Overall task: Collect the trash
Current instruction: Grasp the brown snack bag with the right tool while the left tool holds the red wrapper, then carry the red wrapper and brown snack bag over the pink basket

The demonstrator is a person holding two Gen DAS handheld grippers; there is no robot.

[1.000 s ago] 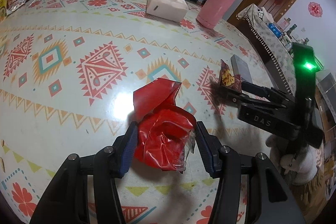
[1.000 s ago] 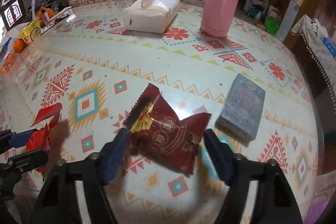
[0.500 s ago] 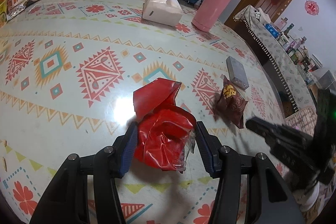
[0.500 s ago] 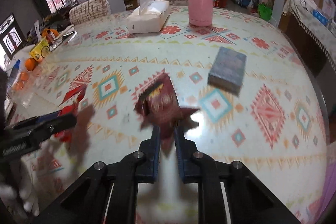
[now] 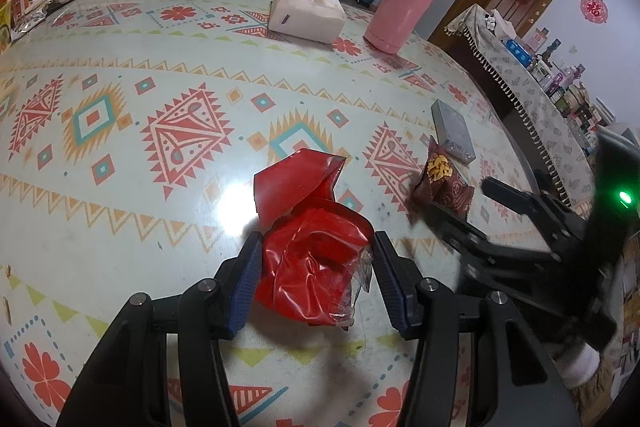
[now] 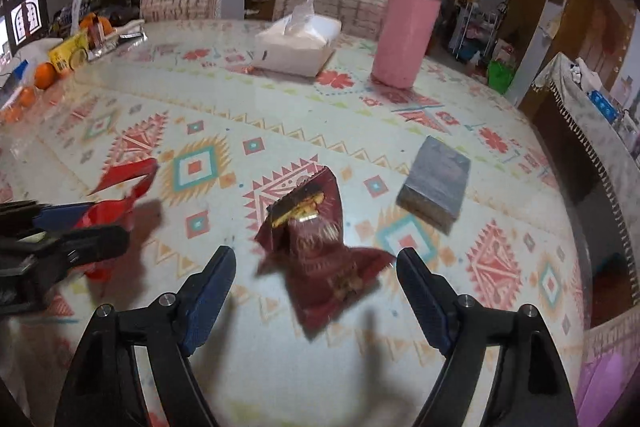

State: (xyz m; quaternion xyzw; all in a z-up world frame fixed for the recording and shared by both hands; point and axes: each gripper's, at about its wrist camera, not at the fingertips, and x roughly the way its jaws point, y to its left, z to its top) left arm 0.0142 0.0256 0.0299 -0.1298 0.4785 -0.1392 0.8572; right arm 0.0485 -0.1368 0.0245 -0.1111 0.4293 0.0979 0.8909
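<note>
My left gripper [image 5: 318,267] is shut on a crumpled red plastic bag [image 5: 312,251] resting on the patterned table; the bag also shows in the right wrist view [image 6: 116,195]. My right gripper [image 6: 316,275] is open, its fingers [image 6: 212,279] apart on either side of a dark red snack wrapper [image 6: 320,247] that lies on the table between them. The wrapper [image 5: 442,183] and the right gripper [image 5: 460,211] also show at the right of the left wrist view.
A grey flat box [image 6: 436,183] lies just right of the wrapper. A white tissue box [image 5: 306,9] and a pink bottle [image 5: 404,9] stand at the far side. Oranges and packets [image 6: 60,63] sit far left. The table edge [image 6: 580,227] runs along the right.
My right gripper, shut on the wrapper half a second ago, has opened; the wrapper now lies loose between its fingers. My left gripper still holds the red bag in place.
</note>
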